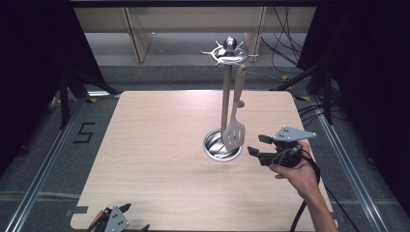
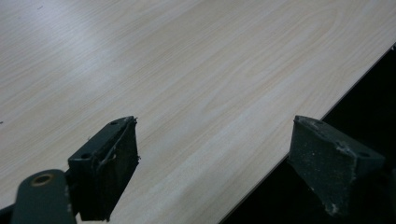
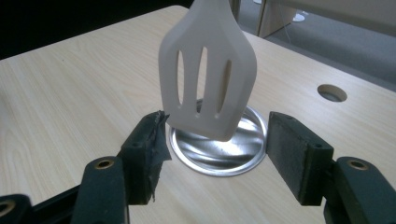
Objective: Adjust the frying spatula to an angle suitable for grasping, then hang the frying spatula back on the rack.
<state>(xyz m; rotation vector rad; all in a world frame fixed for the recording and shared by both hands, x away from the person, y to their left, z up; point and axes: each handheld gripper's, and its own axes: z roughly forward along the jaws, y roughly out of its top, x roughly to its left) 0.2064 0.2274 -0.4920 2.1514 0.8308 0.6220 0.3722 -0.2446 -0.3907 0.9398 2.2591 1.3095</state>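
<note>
high view is showing the slotted spatula [image 1: 235, 126] hanging from a hook at the top of the metal utensil stand [image 1: 225, 92], its blade dangling just above the stand's round base dish [image 1: 213, 146]. the right claw [image 1: 257, 145] is sitting just to the right of that blade with its jaws spread wide and nothing between them, so i'm guessing the spatula is either freshly hung or about to get grabbed, and either way nobody's holding it right now. right gripper view is looking straight at the spatula blade [image 3: 208, 70] floating over the shiny dish [image 3: 219, 151], both pads apart from it. the left claw [image 1: 115, 217] is parked at the near left corner of the worktop [image 1: 154, 145], and left gripper view is showing its jaws spread over bare wood, gripping nothing. the worktop is pale wood grain with a small round hole [image 3: 332, 92] near one edge. around it there's grey floor, dark curtains at the sides, cables trailing at the back right, and a "5" marked on the floor [image 1: 85, 132] to the left.
</note>
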